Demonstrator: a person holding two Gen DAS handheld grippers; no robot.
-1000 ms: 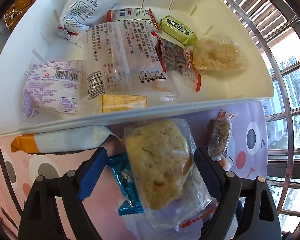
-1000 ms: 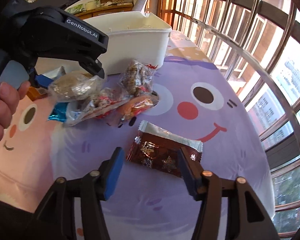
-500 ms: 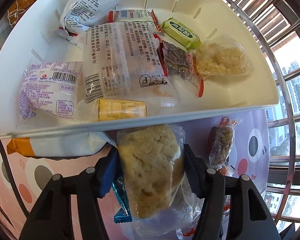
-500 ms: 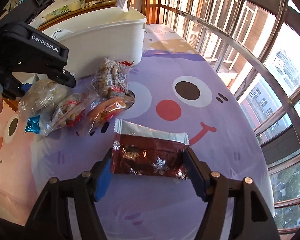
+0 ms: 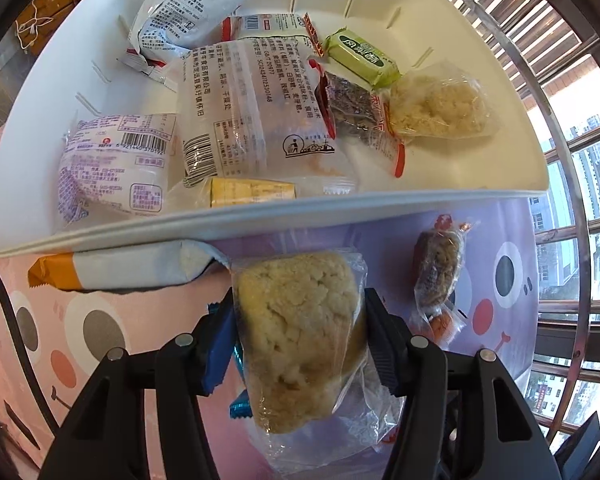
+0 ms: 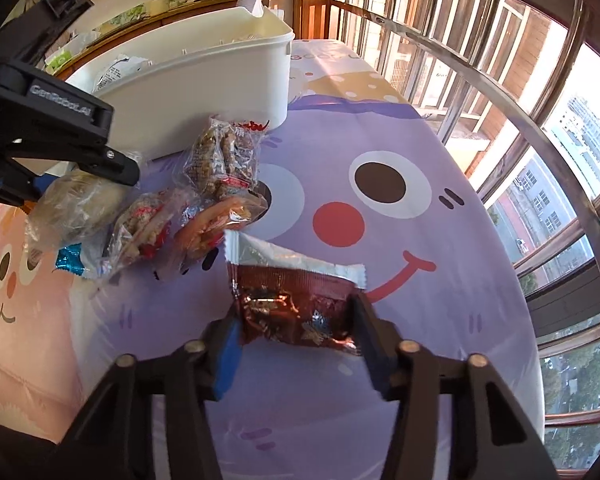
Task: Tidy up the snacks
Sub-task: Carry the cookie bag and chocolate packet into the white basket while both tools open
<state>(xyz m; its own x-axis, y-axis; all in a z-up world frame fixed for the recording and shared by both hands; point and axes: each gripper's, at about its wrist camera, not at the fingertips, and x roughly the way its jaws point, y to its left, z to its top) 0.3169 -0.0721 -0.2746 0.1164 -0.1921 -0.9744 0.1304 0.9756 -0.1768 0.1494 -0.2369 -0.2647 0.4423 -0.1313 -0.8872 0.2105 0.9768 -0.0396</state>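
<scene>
My left gripper (image 5: 298, 320) is shut on a clear-wrapped pale crumbly cake (image 5: 300, 336) and holds it just in front of the white bin (image 5: 260, 216), which holds several wrapped snacks. In the right wrist view the same cake (image 6: 80, 204) hangs in the left gripper beside the bin (image 6: 204, 80). My right gripper (image 6: 294, 332) is shut on a dark red foil snack packet (image 6: 292, 304), lifted a little off the cartoon tablecloth.
Loose snacks lie on the cloth: a brown nut bar (image 5: 436, 272), an orange-and-white packet (image 5: 120, 268) against the bin, a blue foil packet (image 6: 70, 260) and several clear-wrapped bars (image 6: 224, 160). A metal window railing (image 6: 500, 92) runs along the table's right side.
Both grippers closed: the left on the crumbly cake, the right on the red foil packet. The right gripper moved forward onto the packet and raised it; the left lifted the cake slightly.
</scene>
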